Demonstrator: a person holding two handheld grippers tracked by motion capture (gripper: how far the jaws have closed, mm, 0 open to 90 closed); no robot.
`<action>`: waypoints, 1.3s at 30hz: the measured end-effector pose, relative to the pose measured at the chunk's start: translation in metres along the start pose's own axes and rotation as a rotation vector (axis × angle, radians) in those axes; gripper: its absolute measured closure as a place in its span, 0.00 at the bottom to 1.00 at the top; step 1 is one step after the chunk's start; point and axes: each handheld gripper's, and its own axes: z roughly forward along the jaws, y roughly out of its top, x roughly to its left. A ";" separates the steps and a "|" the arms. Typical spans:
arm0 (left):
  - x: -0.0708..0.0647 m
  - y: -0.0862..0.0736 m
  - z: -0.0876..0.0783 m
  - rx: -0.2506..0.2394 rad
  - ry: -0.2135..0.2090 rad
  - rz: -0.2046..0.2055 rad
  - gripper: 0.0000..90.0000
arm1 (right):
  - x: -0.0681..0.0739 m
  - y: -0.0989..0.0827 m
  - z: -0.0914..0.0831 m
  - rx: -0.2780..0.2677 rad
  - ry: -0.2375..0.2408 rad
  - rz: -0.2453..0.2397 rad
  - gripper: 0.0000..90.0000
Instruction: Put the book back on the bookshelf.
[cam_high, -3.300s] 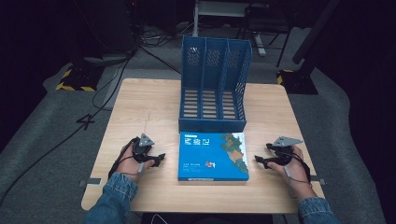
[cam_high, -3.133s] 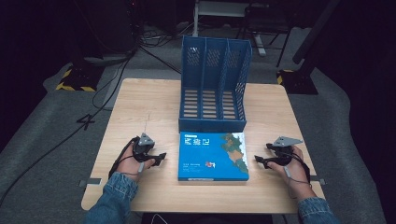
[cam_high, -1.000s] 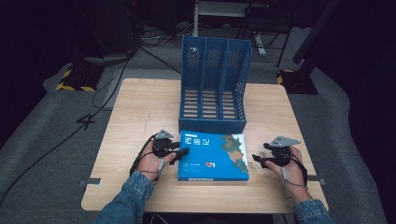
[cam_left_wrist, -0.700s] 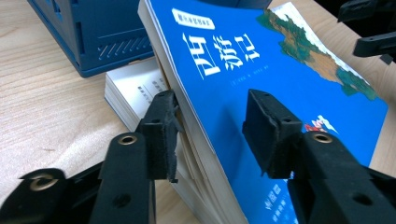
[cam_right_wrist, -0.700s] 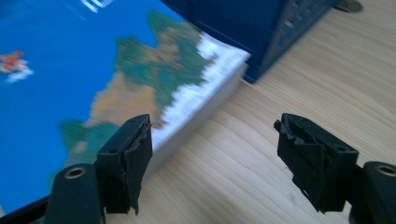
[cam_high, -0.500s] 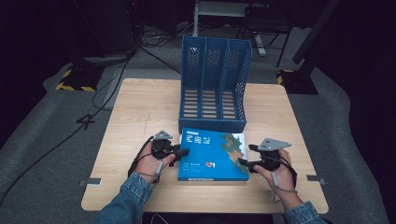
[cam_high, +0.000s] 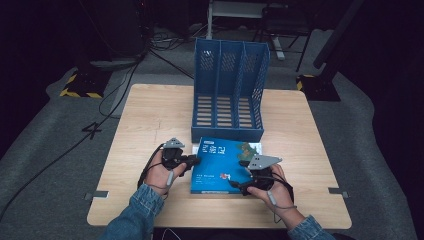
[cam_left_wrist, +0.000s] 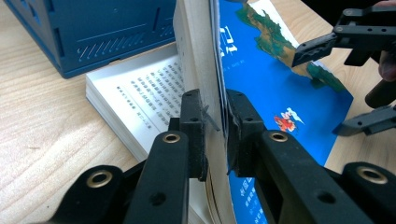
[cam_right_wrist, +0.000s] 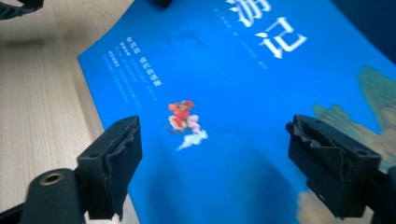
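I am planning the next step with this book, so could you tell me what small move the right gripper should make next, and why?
Probably lower the open right gripper onto the blue cover and steady it. The left gripper has pinched a wad of the book's pages with the cover, lifting them off the printed pages below.

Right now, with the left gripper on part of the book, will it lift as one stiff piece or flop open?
Likely flop: the left gripper pinches the cover and a sheaf of pages of the book, while lower pages lie flat on the table. The cover already curves, so it's probably a soft paperback. Its glossy face may slip under the open right gripper.
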 end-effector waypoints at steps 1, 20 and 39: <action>-0.001 0.001 0.000 0.006 0.002 -0.008 0.88 | 0.002 0.001 0.002 0.004 0.005 -0.005 0.19; -0.020 0.018 -0.002 0.049 -0.050 -0.074 0.90 | 0.037 0.007 0.025 0.056 -0.001 -0.188 0.12; -0.032 0.042 -0.002 0.057 -0.119 -0.108 0.91 | 0.051 -0.004 0.031 -0.003 -0.231 -0.385 0.00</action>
